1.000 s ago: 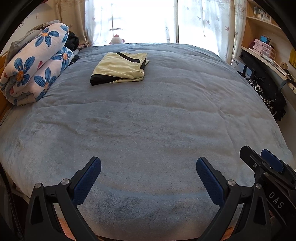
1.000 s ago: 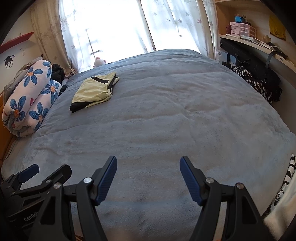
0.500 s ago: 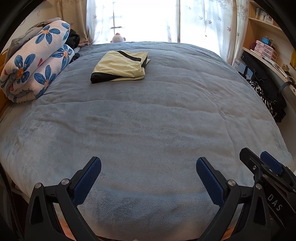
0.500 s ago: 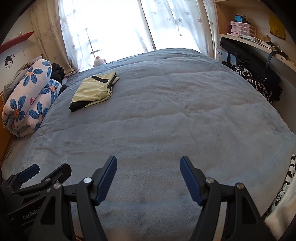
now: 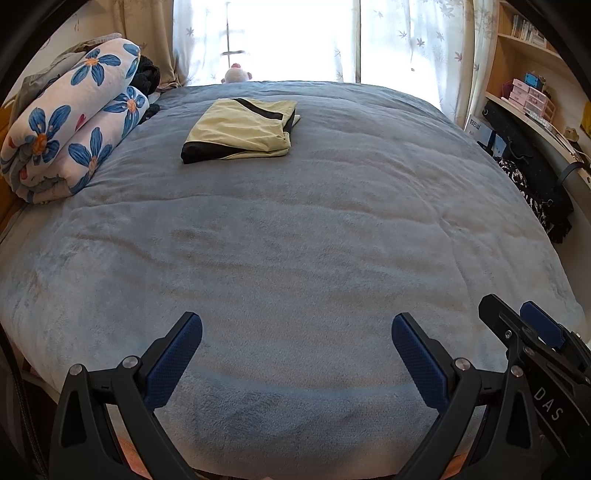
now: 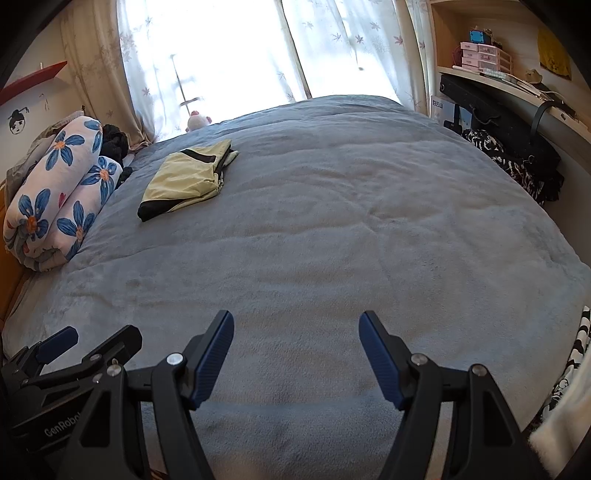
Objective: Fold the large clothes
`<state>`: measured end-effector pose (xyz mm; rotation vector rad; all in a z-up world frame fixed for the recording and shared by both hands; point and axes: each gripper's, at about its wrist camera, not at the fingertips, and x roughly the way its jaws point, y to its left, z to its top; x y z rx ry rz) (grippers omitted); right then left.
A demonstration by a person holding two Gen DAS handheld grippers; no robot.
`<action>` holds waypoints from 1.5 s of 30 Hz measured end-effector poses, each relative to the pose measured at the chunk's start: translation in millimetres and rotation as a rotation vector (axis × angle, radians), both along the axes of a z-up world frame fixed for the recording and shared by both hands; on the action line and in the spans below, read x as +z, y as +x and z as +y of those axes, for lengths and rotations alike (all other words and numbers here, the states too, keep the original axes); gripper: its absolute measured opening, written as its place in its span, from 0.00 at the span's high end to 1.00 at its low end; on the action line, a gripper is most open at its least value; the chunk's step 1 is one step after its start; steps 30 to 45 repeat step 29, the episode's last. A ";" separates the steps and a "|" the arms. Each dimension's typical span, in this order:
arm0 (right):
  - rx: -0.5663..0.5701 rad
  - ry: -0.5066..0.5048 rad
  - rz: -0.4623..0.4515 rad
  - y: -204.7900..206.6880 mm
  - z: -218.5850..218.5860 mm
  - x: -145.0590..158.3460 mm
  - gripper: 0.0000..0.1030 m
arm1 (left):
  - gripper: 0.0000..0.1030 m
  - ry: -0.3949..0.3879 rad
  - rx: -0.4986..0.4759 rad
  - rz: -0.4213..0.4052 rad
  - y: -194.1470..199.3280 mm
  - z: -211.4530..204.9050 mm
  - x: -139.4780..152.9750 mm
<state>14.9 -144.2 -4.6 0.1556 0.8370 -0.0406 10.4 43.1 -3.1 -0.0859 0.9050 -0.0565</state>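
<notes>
Both grippers hang over the near edge of the blue blanket (image 5: 295, 240), jaws spread wide and holding nothing: left gripper (image 5: 296, 354), right gripper (image 6: 296, 350). The folded yellow-and-black garment (image 5: 242, 129) lies far off, near the floral quilt roll (image 5: 70, 125).

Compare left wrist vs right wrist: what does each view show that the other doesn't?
Left wrist only: books on the upper shelf, and the right tongs at its right edge.

Right wrist only: a face drawing on the wall, a red shelf above it, and the left tongs at its lower left.

Both: the folded yellow-and-black garment lying flat on the blue bedspread, the floral quilt roll, and a plush toy by the window. Both tongs are open and hold nothing.
</notes>
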 end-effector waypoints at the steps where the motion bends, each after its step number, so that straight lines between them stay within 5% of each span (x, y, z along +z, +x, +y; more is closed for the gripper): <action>1: 0.000 -0.001 0.000 0.0 -0.2 -0.2 0.31 | 0.01 0.001 0.000 0.000 -0.3 -0.8 0.1; 45: 0.001 -0.002 0.006 -0.7 1.0 -3.6 0.31 | 0.01 0.006 0.001 0.017 -1.0 1.6 -5.5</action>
